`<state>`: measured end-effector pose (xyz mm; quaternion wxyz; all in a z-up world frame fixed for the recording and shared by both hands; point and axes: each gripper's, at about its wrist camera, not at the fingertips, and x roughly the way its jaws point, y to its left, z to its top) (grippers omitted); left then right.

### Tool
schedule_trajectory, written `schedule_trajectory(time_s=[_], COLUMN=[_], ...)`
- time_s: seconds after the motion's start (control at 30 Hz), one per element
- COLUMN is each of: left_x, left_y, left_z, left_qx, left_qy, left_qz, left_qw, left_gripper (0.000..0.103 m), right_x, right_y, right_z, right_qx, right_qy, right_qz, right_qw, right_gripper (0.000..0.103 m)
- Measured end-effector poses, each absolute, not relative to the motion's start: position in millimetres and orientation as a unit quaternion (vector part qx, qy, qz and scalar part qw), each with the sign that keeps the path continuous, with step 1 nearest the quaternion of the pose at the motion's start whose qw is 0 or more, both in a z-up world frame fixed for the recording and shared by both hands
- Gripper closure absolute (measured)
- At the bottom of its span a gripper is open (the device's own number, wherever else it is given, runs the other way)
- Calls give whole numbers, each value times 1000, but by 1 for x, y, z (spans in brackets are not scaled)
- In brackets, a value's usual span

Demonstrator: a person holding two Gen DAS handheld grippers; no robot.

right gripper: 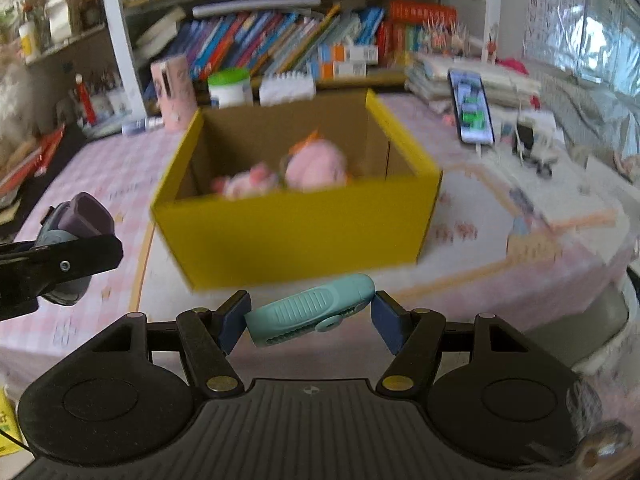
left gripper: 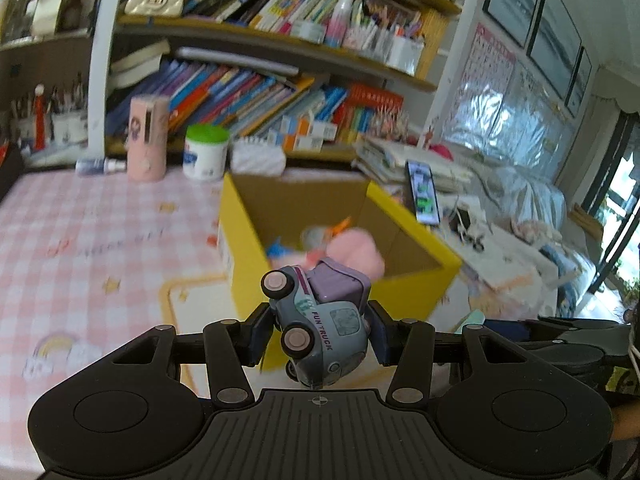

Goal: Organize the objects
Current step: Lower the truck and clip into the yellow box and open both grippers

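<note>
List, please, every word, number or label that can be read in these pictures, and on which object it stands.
"FUN TRUCK": on the side of the toy truck held in the left tongs.
Book spines, wall chart, phone screen, white jar: too blurred to read.

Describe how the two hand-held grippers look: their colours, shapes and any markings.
Both grippers look alike. The left gripper and the right gripper each have a black plastic body with a ribbed middle plate bearing a small crosshair mark, and a round housing on each side. Black link arms with silver or brass rivets carry jaws faced with dark blue pads. No cable or sleeve is clearly visible.
</note>
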<state>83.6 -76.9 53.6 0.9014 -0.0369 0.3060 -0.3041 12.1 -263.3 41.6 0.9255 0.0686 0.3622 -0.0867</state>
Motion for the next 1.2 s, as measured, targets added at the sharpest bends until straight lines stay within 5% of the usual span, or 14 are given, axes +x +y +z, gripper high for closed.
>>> schedule_trajectory(time_s=[0.4,1.03,1.2], left_x=[130,190,195], left_y=[-116,-171,-180], left_z=[54,16,12], left_qx=[-48,26,30], left_qy=[295,356,361], left_qz=[-266,-213,-212], left_qw=[917,910,908], left_gripper=[55,54,54], right_x=[91,178,188], right_y=[-311,-324,-326], right_z=[70,22,16], right_qx=[27,-103,-112], right_qy=[309,380,393], right_qz=[-51,79,95], right_qw=[949,916,908], right_gripper=[39,39,55])
